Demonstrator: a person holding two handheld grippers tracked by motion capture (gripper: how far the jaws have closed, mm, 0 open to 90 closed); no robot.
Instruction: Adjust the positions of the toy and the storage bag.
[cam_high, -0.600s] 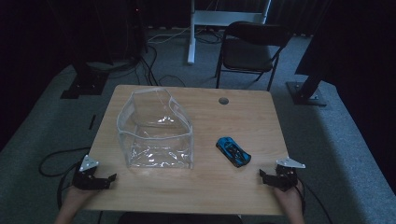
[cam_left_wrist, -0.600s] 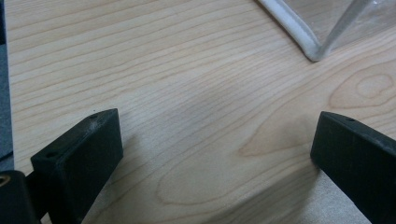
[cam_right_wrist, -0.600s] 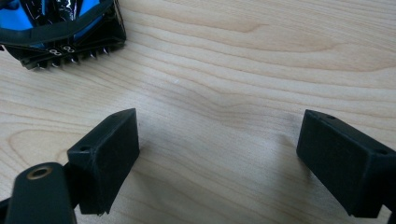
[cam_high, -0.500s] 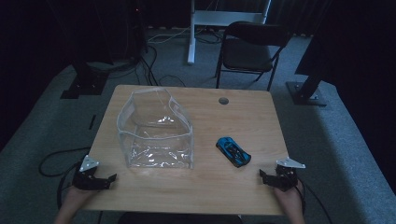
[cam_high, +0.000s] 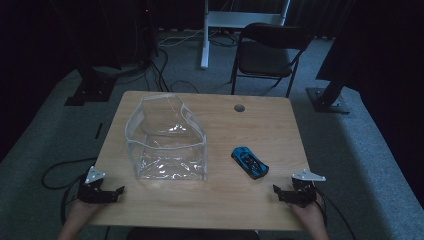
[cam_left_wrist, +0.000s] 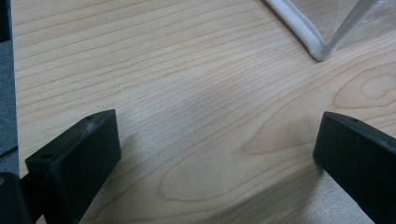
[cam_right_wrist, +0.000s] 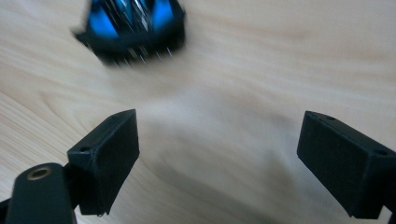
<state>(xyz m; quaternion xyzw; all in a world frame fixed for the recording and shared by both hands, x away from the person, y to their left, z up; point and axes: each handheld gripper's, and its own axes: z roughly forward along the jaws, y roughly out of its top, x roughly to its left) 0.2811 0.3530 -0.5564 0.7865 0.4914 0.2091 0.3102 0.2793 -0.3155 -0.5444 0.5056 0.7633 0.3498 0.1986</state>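
A clear plastic bag (cam_high: 167, 140) stands open on the wooden table (cam_high: 225, 125), left of centre. A blue toy car (cam_high: 249, 162) lies to its right on the tabletop. My left gripper (cam_high: 119, 192) rests at the table's front left corner, held by a hand, jaws open and empty; its own view has the bag's white-edged corner (cam_left_wrist: 317, 44) ahead at the upper right. My right gripper (cam_high: 276, 192) sits at the front right edge, jaws open and empty. In the right gripper view the blurred blue car (cam_right_wrist: 133, 28) lies just beyond the jaws, at the upper left.
A small dark round grommet (cam_high: 239, 108) sits near the table's far edge. Beyond the table stand a folding chair (cam_high: 267, 55), a white desk leg (cam_high: 205, 35) and dark stands with cables on grey carpet.
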